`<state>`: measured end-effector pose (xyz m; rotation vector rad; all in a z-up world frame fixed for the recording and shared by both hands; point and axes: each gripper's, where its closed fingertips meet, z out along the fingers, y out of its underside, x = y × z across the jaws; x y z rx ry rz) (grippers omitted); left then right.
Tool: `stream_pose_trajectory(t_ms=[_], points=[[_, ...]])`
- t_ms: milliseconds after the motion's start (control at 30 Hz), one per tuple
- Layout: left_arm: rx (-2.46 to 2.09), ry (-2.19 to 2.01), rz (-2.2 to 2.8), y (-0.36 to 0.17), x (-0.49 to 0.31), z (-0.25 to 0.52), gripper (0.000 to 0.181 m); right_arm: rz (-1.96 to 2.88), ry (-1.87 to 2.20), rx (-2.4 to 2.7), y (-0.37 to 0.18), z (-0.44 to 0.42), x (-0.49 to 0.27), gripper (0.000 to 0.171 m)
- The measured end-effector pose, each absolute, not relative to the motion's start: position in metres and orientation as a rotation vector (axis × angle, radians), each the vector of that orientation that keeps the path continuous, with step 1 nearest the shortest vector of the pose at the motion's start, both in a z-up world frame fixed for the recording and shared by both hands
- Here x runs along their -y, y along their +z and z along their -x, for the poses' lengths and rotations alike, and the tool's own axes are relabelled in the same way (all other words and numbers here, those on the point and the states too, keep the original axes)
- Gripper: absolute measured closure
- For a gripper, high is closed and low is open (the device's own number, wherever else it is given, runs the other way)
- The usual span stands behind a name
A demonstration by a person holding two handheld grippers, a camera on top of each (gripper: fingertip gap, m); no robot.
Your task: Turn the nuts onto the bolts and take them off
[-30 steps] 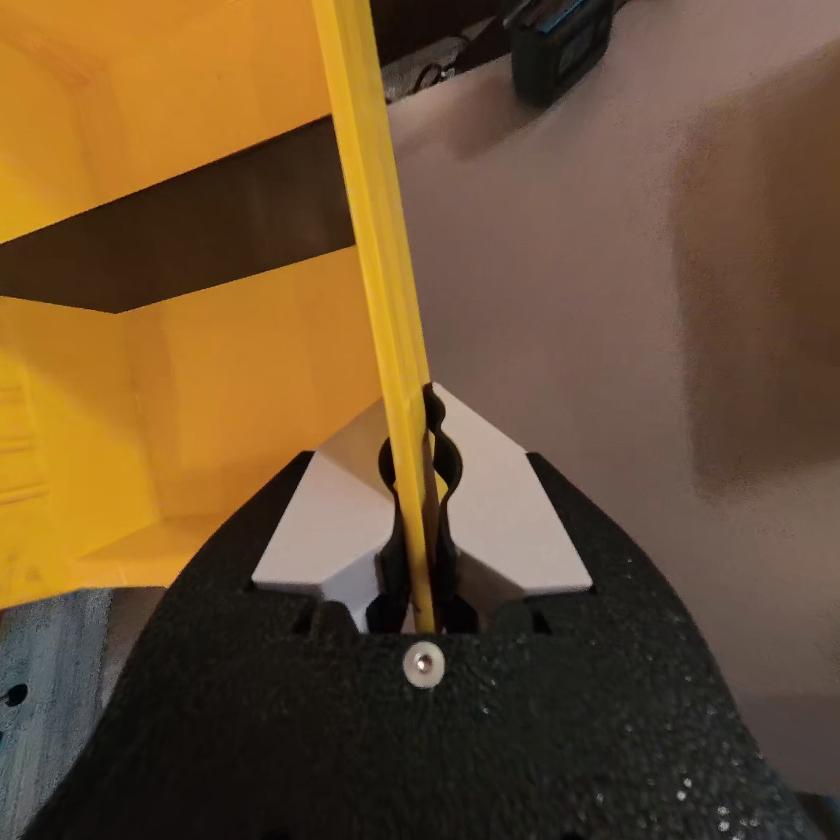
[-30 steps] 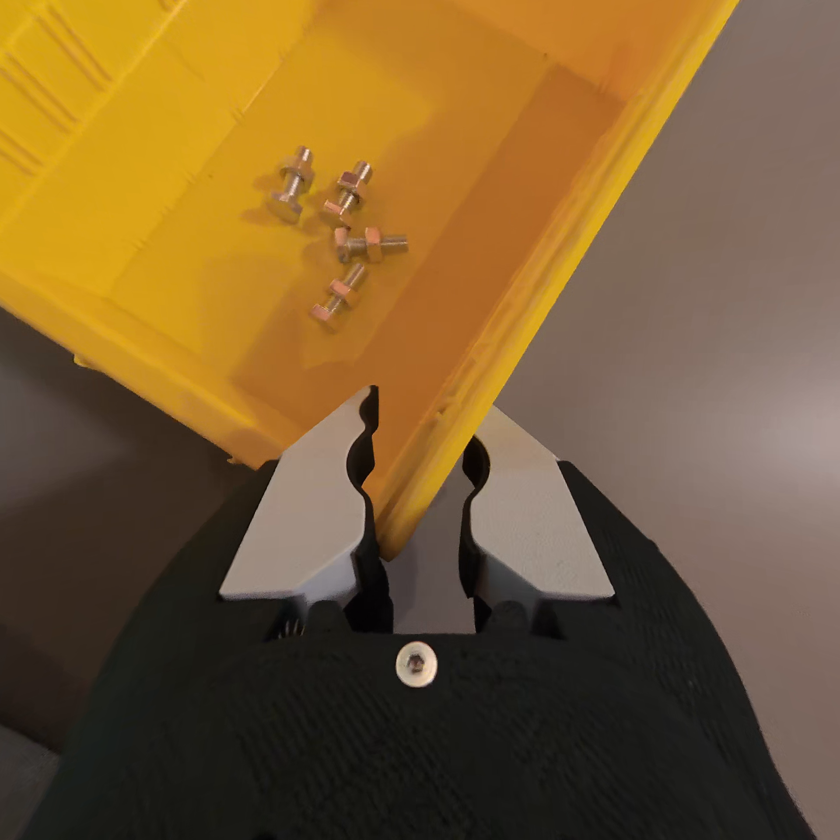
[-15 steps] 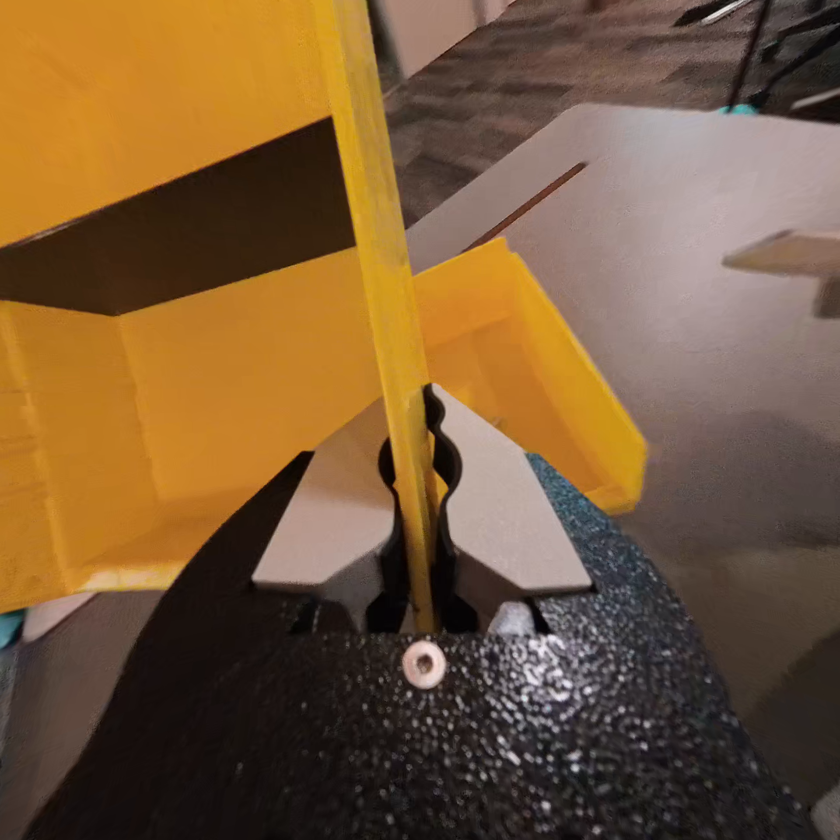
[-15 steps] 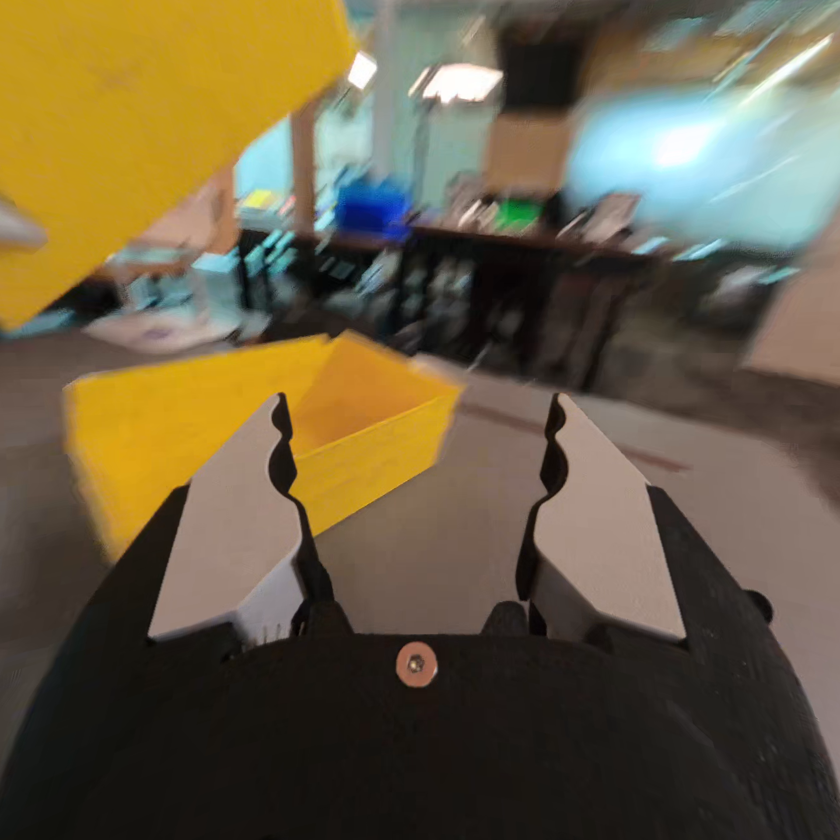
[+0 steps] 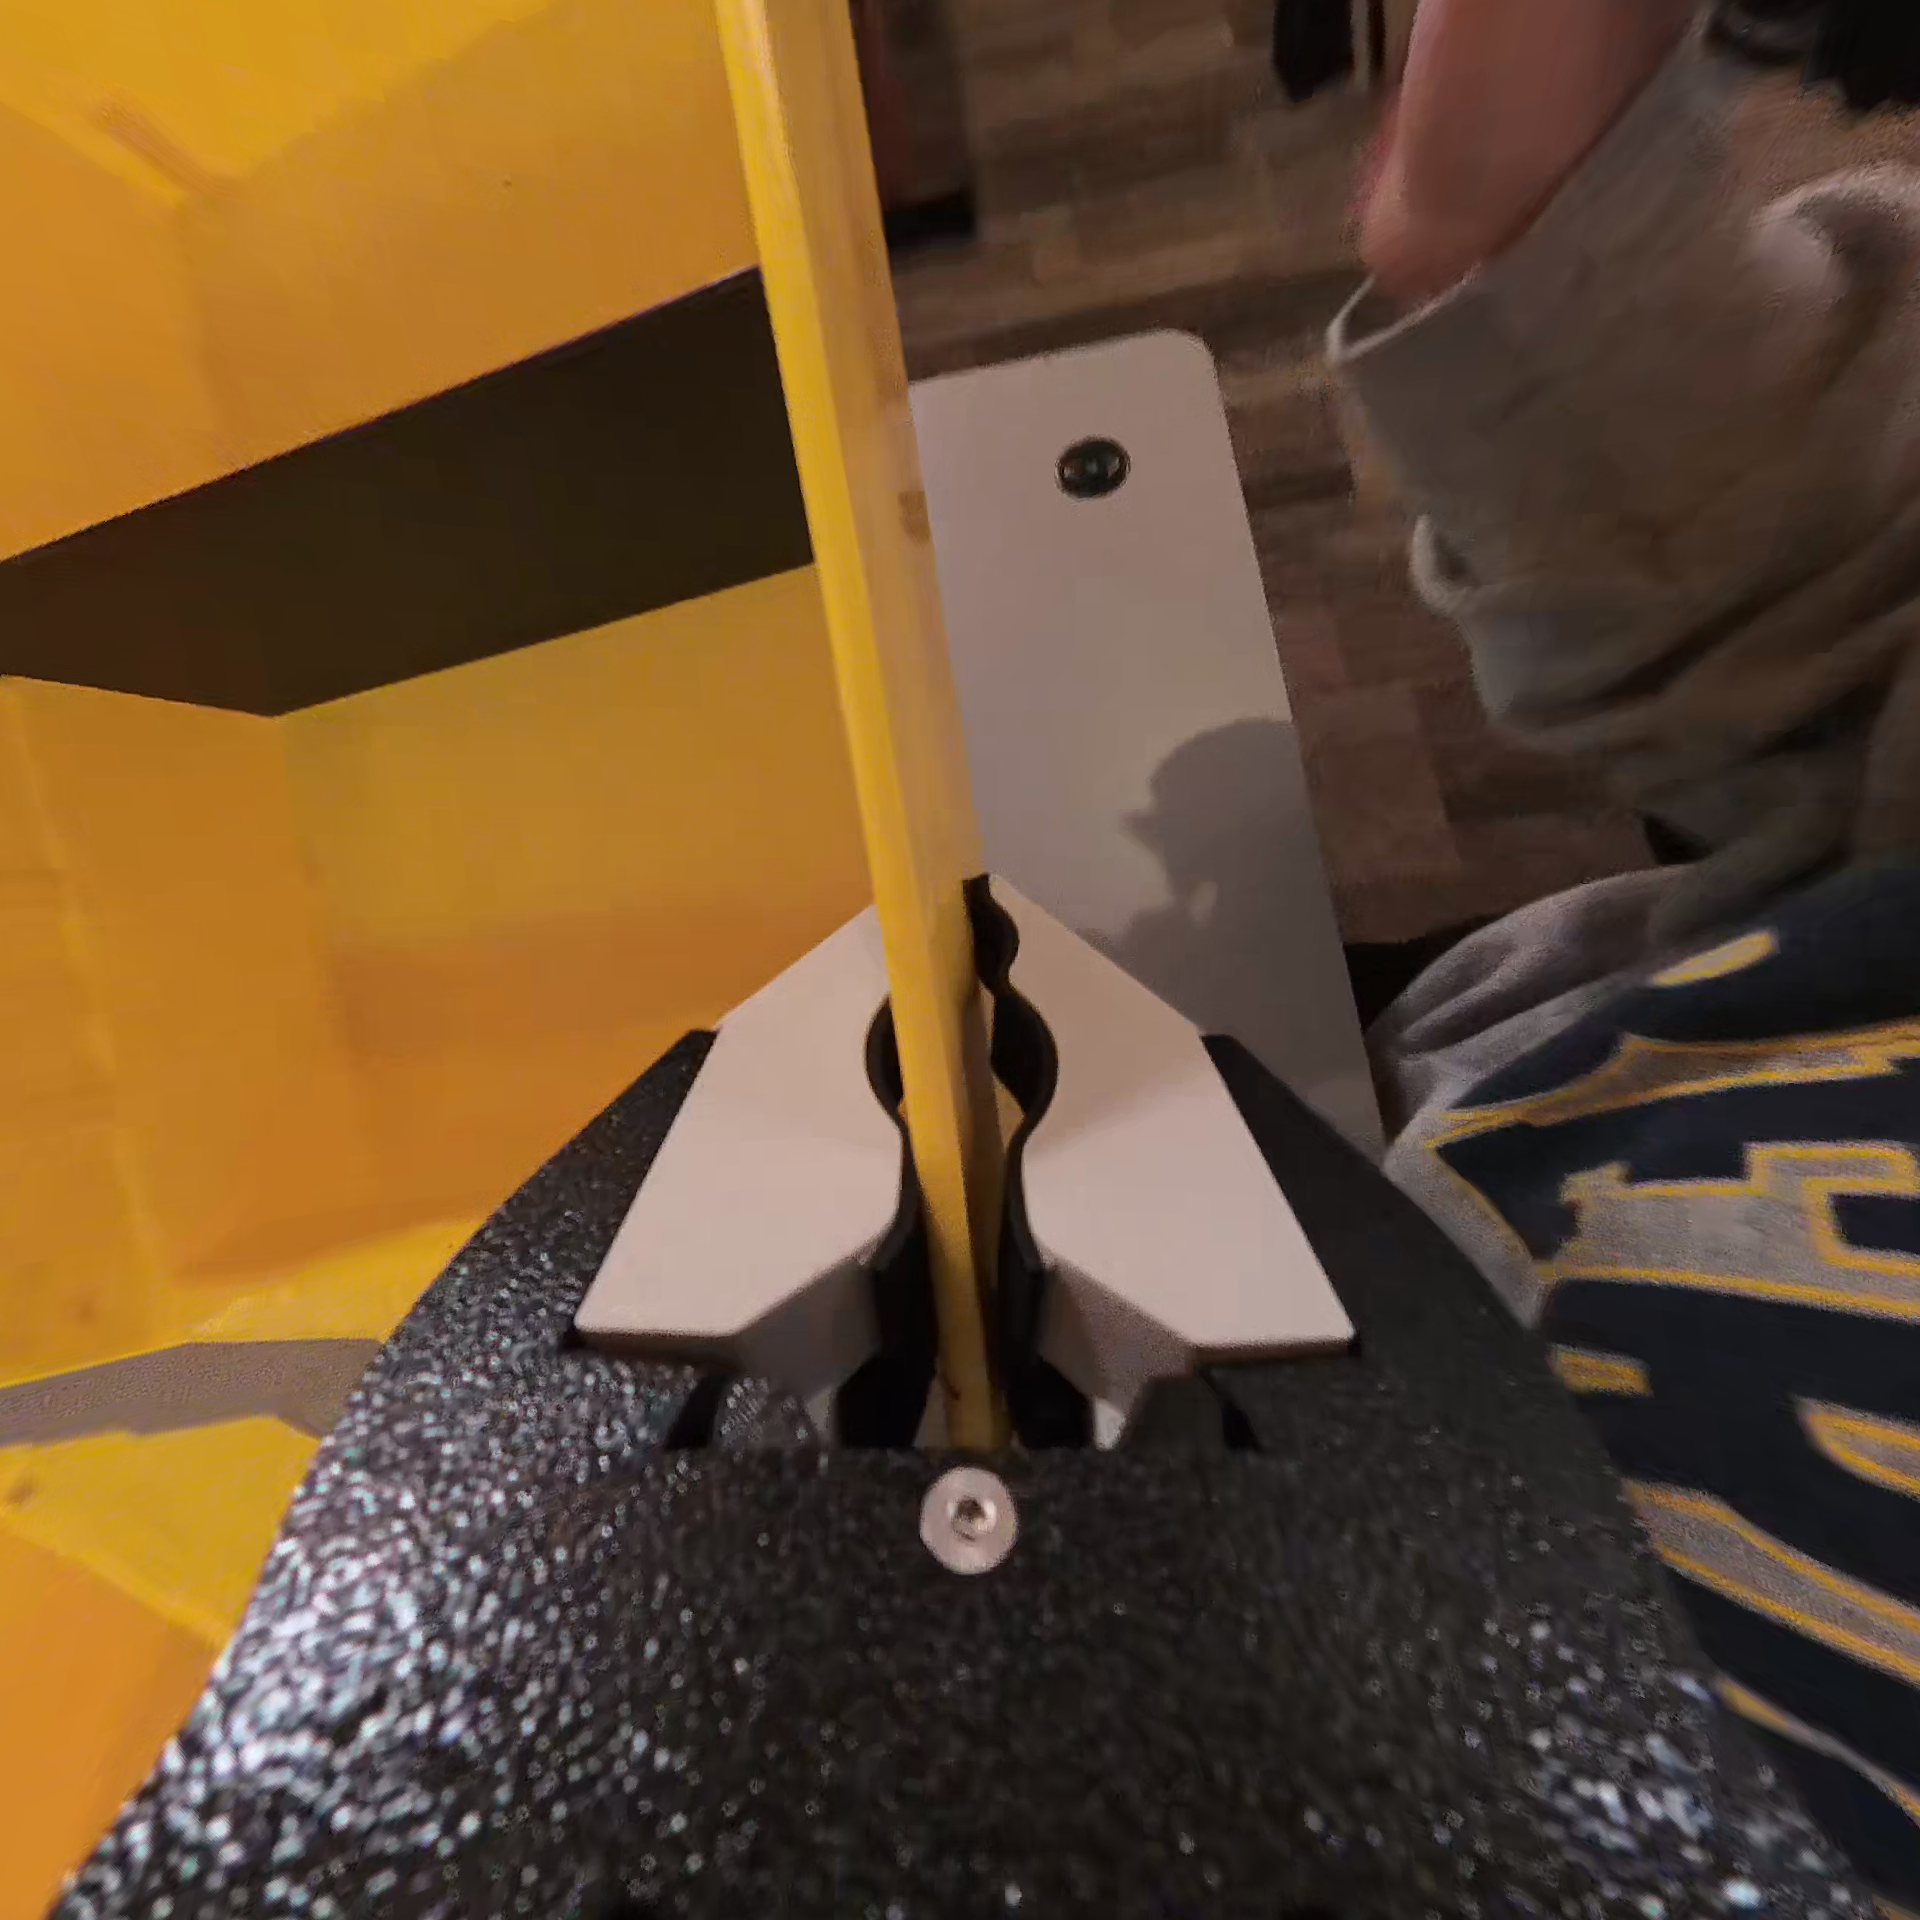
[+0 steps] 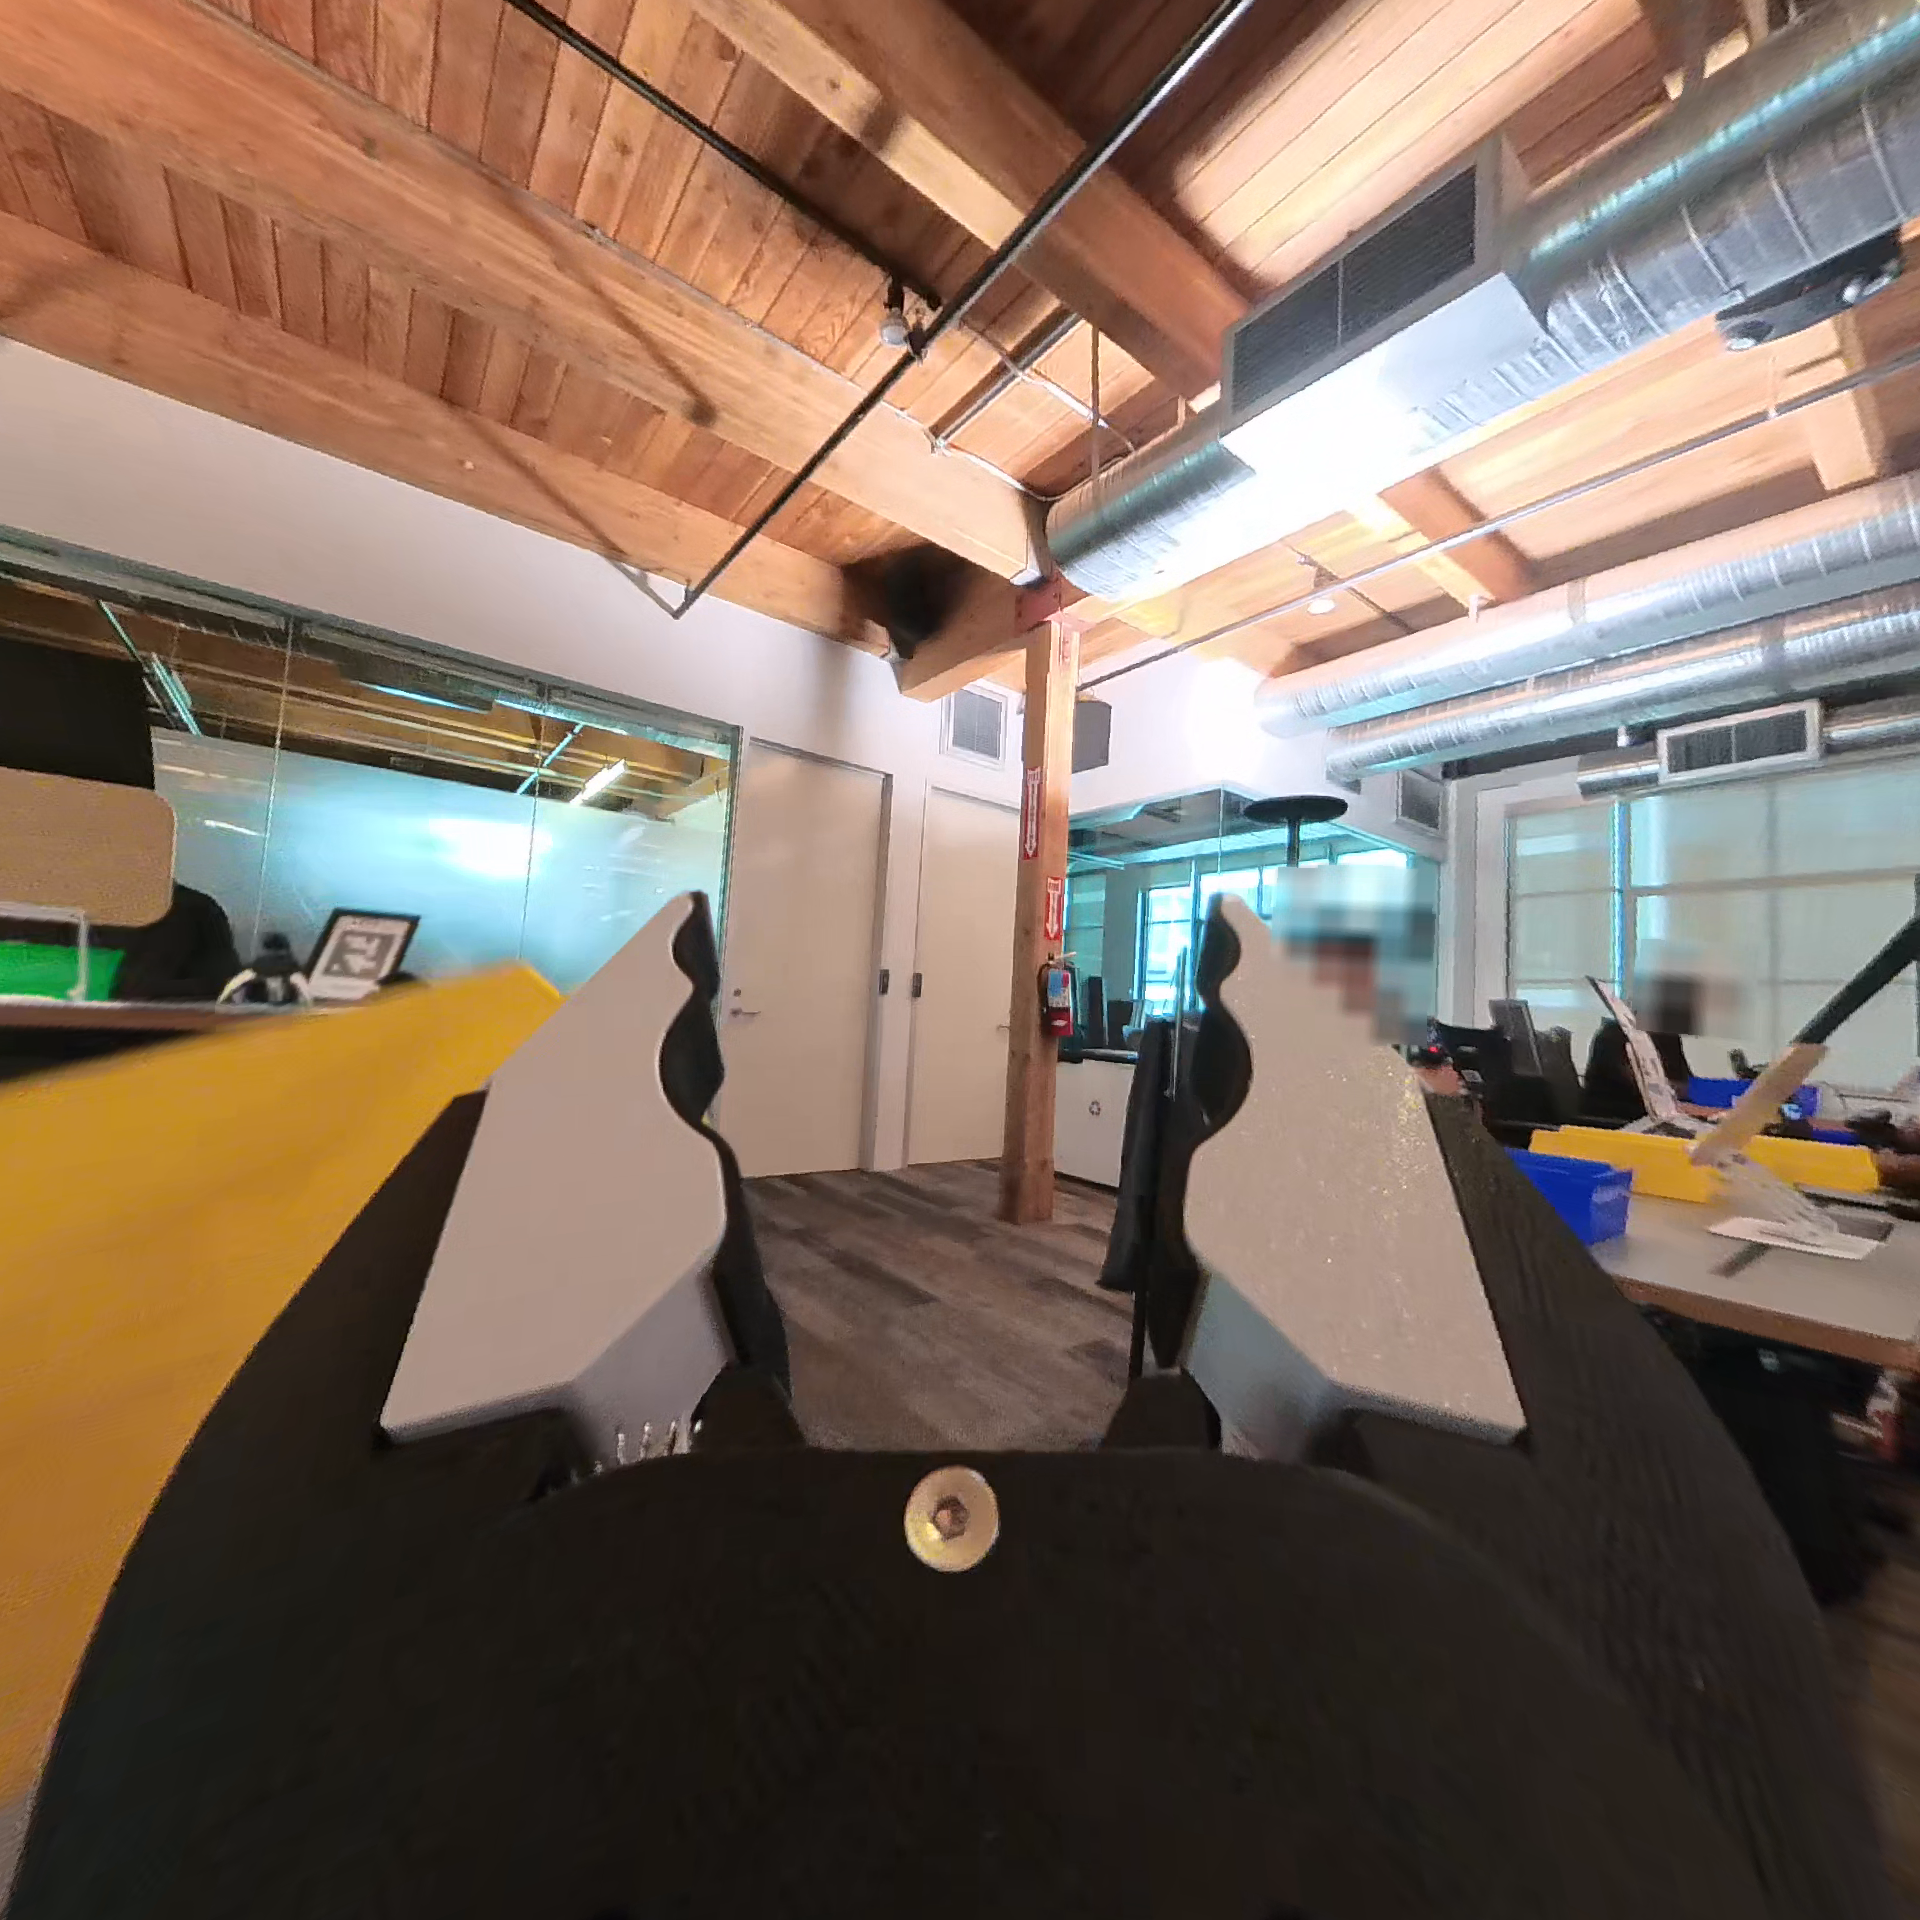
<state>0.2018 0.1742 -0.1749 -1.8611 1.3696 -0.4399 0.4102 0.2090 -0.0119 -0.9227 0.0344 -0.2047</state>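
A grey table (image 5: pixel 1122 665) ends at a rounded corner over dark plank flooring, in an office with a timber ceiling (image 6: pixel 582 312), silver ducts (image 6: pixel 1662 208) and glass walls. The left gripper (image 5: pixel 961 1049) is pinched tight on the thin wall of a yellow bin (image 5: pixel 416 935). The right gripper (image 6: pixel 961 1049) stands spread wide and empty, aimed across the room, the bin just left of it; nuts and bolts are out of sight.

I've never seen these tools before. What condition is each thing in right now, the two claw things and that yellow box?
Left gripper: shut on the thin wall of the yellow plastic bin.
Yellow plastic bin: held by its wall edge; no nuts or bolts show in the visible part.
Right gripper: open, empty, pointing out across the room.
Grey table panel: bare where it shows, beyond the bin wall.
Person's grey sleeve: blurred, to the right.
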Motion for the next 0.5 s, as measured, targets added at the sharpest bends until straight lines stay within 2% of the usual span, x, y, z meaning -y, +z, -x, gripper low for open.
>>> stream_pose_trajectory(t_ms=[233, 433, 500], points=[[-1.4, -0.319, 2.052, -0.26, -0.213, -0.211, 0.18, 1.105, -0.085, 0.049, -0.056, -0.387, -0.24, 0.079], [-1.296, -0.15, 2.146, -0.302, -0.247, -0.194, 0.18, 1.242, 0.056, 0.151, -0.097, -0.336, -0.256, 0.079], [-1.253, -0.144, 2.078, -0.304, -0.256, -0.196, 0.168, 1.284, 0.12, 0.185, -0.11, -0.315, -0.256, 0.079]])
